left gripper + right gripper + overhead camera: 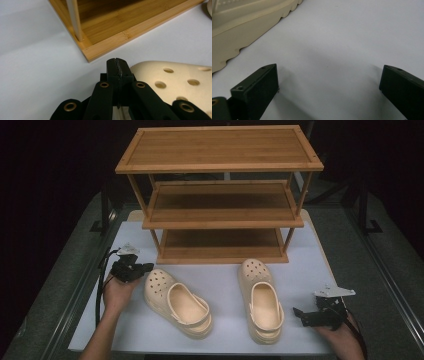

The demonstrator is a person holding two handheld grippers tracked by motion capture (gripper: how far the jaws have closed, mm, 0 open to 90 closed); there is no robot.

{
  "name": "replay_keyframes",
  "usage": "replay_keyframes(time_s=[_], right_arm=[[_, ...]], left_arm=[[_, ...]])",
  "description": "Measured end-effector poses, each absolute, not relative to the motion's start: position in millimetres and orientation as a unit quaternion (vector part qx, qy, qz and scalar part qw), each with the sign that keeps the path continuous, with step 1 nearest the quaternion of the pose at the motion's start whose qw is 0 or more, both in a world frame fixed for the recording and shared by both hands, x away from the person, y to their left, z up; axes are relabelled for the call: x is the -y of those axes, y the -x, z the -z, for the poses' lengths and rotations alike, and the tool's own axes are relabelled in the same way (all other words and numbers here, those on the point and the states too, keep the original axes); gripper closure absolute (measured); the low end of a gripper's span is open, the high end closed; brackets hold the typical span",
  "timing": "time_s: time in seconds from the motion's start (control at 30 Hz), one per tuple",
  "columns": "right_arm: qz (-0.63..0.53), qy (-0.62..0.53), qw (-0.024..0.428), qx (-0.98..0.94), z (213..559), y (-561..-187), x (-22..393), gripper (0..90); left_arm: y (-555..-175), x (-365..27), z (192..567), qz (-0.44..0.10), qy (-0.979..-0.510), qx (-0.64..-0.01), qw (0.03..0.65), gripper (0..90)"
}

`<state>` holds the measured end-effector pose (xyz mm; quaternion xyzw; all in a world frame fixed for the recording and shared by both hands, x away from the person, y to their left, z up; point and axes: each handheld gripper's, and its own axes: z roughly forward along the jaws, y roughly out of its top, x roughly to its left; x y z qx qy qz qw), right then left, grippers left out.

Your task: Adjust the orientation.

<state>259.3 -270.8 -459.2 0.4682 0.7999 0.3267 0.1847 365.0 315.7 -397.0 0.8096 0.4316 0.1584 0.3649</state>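
- I read this as the approach step: the two clogs sit on the white table [310, 285] in front of the wooden rack [220, 195], and nothing is lifted yet; I take the job to be putting them on its shelves.
- My left gripper [142, 268] has its jaws pressed together with nothing between them, its tip just beside the toe of the left clog [177, 302]. In the left gripper view that holed toe [175, 82] lies to the right of the closed jaws, with the rack's bottom corner [90, 53] just ahead.
- My right gripper [300, 315] is wide open and empty, low over the table, near the heel of the right clog [260, 300]; its own view catches the sole edge [244, 30] off to the upper left, apart from the jaws.
- Whether the left tip actually touches the toe I cannot tell.
- Next, I judge, the left jaws must open before they can take a rim or the heel strap.
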Motion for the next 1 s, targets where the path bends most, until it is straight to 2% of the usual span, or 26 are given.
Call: replay_keyframes(time_s=[0.27, 0.33, 0.57, 1.0], right_arm=[[-0.326, -0.468, 0.185, -0.8, 459, -259, 271, 1.7], [-0.326, -0.468, 0.185, -0.8, 459, -259, 271, 1.7], [-0.326, -0.47, 0.184, -0.8, 459, -259, 271, 1.7], [-0.326, -0.47, 0.184, -0.8, 459, -259, 271, 1.8]], left_arm=[[-318, -336, 386, -0.172, -0.813, -0.42, 0.365, 90.0], [-297, -342, 389, -0.167, -0.814, -0.417, 0.369, 90.0], [-262, -334, 408, -0.146, -0.827, -0.405, 0.361, 90.0], [-274, -329, 418, -0.141, -0.831, -0.406, 0.352, 90.0]])
